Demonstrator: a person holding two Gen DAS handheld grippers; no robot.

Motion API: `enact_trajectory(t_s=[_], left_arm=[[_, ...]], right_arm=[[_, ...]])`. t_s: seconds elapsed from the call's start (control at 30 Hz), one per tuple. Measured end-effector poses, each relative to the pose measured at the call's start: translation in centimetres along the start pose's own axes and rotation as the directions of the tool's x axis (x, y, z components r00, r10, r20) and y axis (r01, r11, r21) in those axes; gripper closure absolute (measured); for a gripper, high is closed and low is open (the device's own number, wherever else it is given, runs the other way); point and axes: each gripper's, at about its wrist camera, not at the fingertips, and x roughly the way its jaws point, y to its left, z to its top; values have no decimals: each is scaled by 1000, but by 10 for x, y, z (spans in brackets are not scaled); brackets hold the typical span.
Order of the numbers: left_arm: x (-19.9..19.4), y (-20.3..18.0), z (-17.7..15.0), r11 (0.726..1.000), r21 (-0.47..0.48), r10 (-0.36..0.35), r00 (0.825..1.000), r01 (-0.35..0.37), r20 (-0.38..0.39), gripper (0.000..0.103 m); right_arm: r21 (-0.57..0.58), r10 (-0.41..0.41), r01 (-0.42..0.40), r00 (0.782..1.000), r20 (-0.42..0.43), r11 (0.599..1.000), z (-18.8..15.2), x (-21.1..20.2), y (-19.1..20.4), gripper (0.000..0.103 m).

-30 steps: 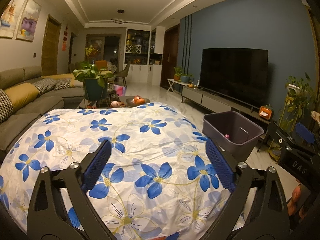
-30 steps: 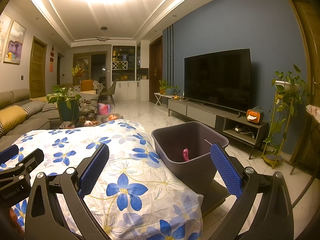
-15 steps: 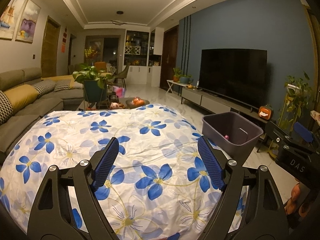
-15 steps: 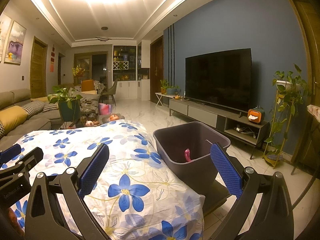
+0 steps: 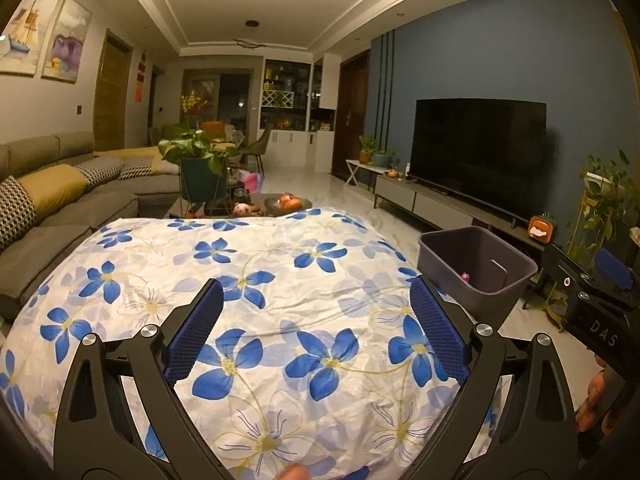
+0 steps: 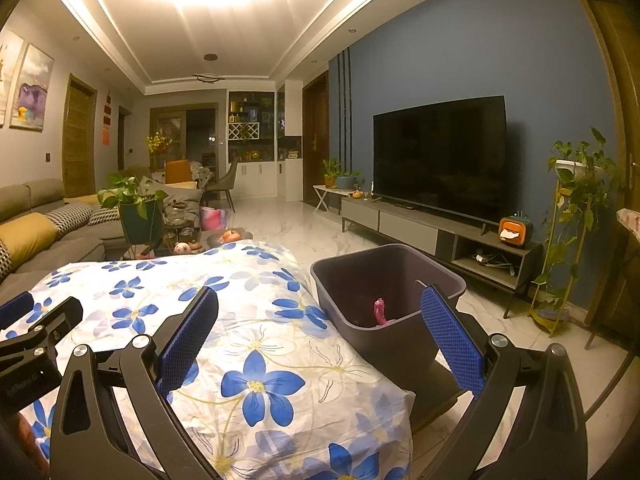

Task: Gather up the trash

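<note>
A dark grey bin (image 6: 404,280) (image 5: 480,276) stands on the floor off the right edge of a table under a white cloth with blue flowers (image 5: 280,280) (image 6: 256,320). A pink piece of trash (image 6: 380,312) (image 5: 465,276) lies inside the bin. My left gripper (image 5: 316,320) hangs open over the cloth with nothing between its blue pads. My right gripper (image 6: 320,332) is open too, held above the table's right corner with the bin seen between its fingers. Each gripper shows at the edge of the other's view.
A grey sofa (image 5: 60,208) with yellow cushions runs along the left. A potted plant (image 5: 200,168) and a low table with fruit (image 5: 288,202) stand beyond the cloth. A television (image 6: 440,152) on a low cabinet lines the blue wall, with a plant stand (image 6: 572,216) at the right.
The left gripper first narrowed a little and then spread wide again, with its view tilting slightly upward. The right gripper has barely moved and stays open.
</note>
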Motion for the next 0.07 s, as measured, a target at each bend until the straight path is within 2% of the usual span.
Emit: enact_trajectory(t_s=[0.07], left_arm=[[1,3,0,1000,-13,-1,1000,1,-5,10]], right_arm=[[1,0,0,1000,0,1000,1,0,-2,6]])
